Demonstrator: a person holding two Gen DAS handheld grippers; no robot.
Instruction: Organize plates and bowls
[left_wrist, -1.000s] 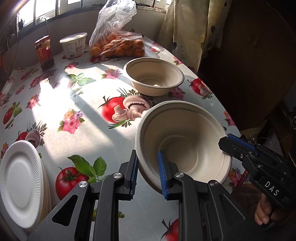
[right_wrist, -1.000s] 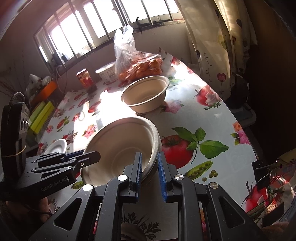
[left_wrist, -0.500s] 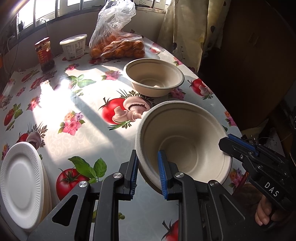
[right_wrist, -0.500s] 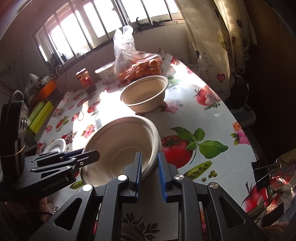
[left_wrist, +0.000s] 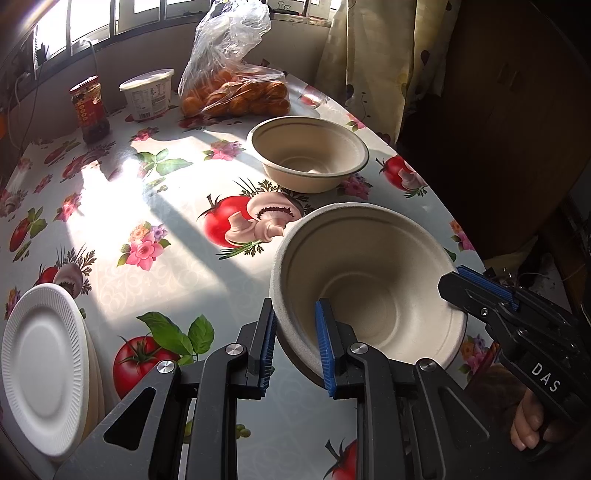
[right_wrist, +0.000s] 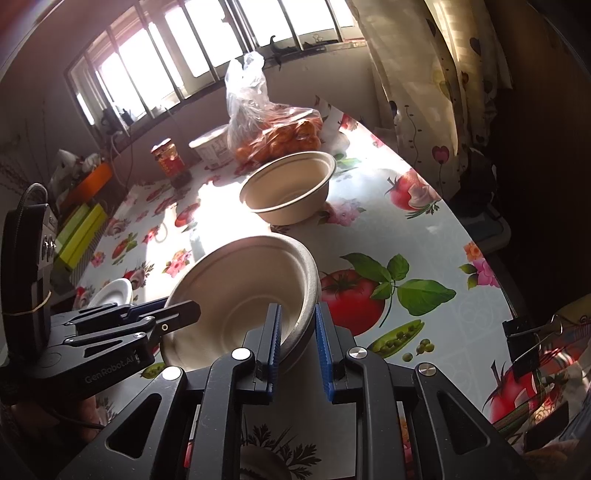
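A beige paper bowl (left_wrist: 369, 288) is held tilted above the table by both grippers. My left gripper (left_wrist: 295, 332) is shut on its left rim, one finger inside and one outside. My right gripper (right_wrist: 297, 328) is shut on the opposite rim of the same bowl (right_wrist: 240, 295). A second beige bowl (left_wrist: 308, 153) stands upright on the table farther back; it also shows in the right wrist view (right_wrist: 288, 186). A stack of white paper plates (left_wrist: 40, 369) lies at the table's near left edge.
A bag of oranges (left_wrist: 232, 88), a white tub (left_wrist: 147, 92) and a red-lidded jar (left_wrist: 90, 109) stand at the back by the window. The table edge (left_wrist: 436, 206) curves away on the right beside a curtain (left_wrist: 373, 62). Green boxes (right_wrist: 75, 236) lie far left.
The held bowl has shifted only slightly; both grippers keep their hold on its rim.
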